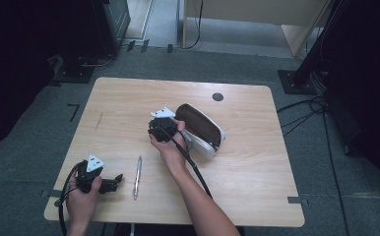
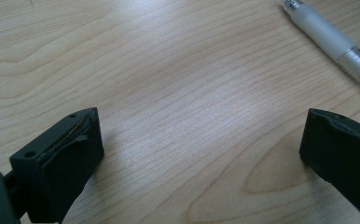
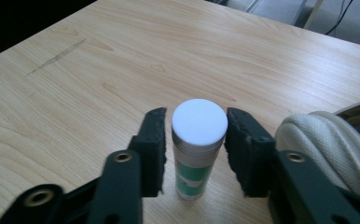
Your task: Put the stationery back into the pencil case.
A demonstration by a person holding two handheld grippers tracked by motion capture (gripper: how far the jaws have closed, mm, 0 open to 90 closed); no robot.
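A glue stick (image 3: 197,140) with a white cap and a green label stands upright on the wooden table (image 1: 124,98). My right gripper (image 3: 194,114) has a jaw close on either side of it, with thin gaps showing, so it stands open around the stick. In the high view the right gripper (image 1: 159,127) is at the table's middle, just left of an open white pencil case (image 1: 200,128) with a brown inside. The case's white fabric edge (image 3: 322,140) lies to the right of the jaws. My left gripper (image 1: 115,181) rests open near the front left, over bare wood (image 2: 192,116).
A clear pen (image 1: 138,177) lies between the two hands, and its barrel (image 2: 327,35) is just beyond the left jaws. A dark round hole (image 1: 217,97) sits near the table's far edge. Cables trail from both grippers off the front edge.
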